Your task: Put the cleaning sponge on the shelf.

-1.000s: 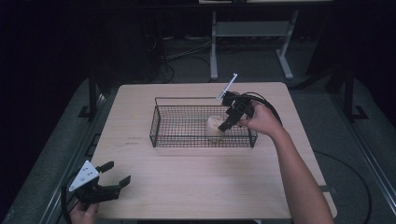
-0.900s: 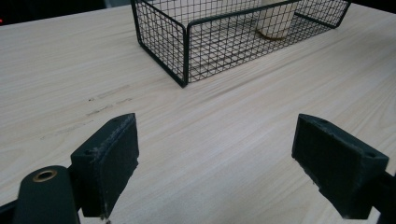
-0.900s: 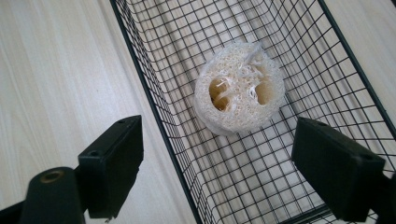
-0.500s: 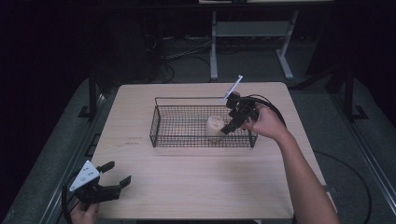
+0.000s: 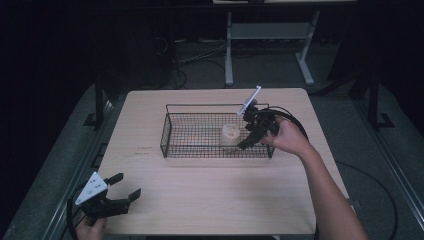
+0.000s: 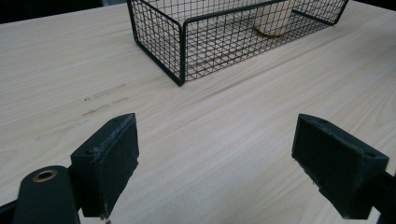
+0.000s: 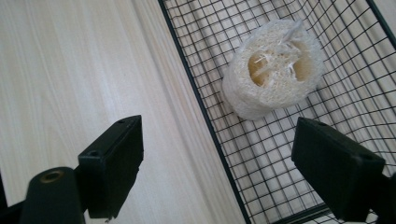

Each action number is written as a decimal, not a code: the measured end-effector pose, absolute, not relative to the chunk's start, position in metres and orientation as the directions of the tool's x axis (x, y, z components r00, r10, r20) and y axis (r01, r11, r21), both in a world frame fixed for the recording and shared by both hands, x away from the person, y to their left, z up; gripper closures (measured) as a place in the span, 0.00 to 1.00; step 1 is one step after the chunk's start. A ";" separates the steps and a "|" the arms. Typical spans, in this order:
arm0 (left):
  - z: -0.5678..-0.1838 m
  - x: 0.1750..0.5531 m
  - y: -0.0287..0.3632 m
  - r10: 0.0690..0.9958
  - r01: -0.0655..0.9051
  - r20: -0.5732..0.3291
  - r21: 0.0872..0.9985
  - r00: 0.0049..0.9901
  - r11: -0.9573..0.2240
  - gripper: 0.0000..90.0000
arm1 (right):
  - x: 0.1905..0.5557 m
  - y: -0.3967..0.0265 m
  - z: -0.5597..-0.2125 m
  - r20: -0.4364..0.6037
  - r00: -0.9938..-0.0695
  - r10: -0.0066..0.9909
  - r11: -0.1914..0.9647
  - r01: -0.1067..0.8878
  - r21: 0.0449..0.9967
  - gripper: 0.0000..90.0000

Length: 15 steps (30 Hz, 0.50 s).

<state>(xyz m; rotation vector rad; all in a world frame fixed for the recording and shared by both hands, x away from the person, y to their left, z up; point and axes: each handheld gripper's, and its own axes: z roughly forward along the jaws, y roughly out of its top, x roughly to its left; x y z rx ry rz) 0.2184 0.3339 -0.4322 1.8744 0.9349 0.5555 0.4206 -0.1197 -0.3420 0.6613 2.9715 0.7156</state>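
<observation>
One wire basket [image 5: 200,135] stood on the counter [image 5: 210,200], a little far of its middle. One loofah [image 5: 230,135] stood upright inside it, toward the right end, on the mesh floor near the near wall. In the right gripper view the loofah [image 7: 273,70] showed as a pale, fibrous round with hollow cores, lying beyond the fingers and not touched by them.

Two grippers were in view. The right gripper [image 5: 248,141] hung over the basket's right end, just right of the loofah, its fingers [image 7: 112,161] spread wide and holding nothing; one sat over the counter outside the wall, the other over the mesh.

The left gripper [image 5: 125,192] sat low at the near left corner of the counter, well apart from the basket [image 6: 224,32], its fingers [image 6: 109,161] also wide and empty.
</observation>
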 end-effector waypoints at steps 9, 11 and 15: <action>-0.433 0.219 0.333 0.795 0.373 -0.013 0.888 0.606 -0.270 0.15 | 0.412 -0.124 -0.343 0.081 -0.912 0.403 0.808 0.396 0.437 0.18; -0.433 0.219 0.333 0.794 0.374 -0.014 0.887 0.607 -0.270 0.16 | 0.409 -0.125 -0.343 0.065 -0.915 0.399 0.812 0.386 0.438 0.19; -0.433 0.218 0.332 0.792 0.371 -0.008 0.886 0.610 -0.277 0.15 | 0.404 -0.125 -0.345 0.066 -0.916 0.395 0.815 0.383 0.434 0.19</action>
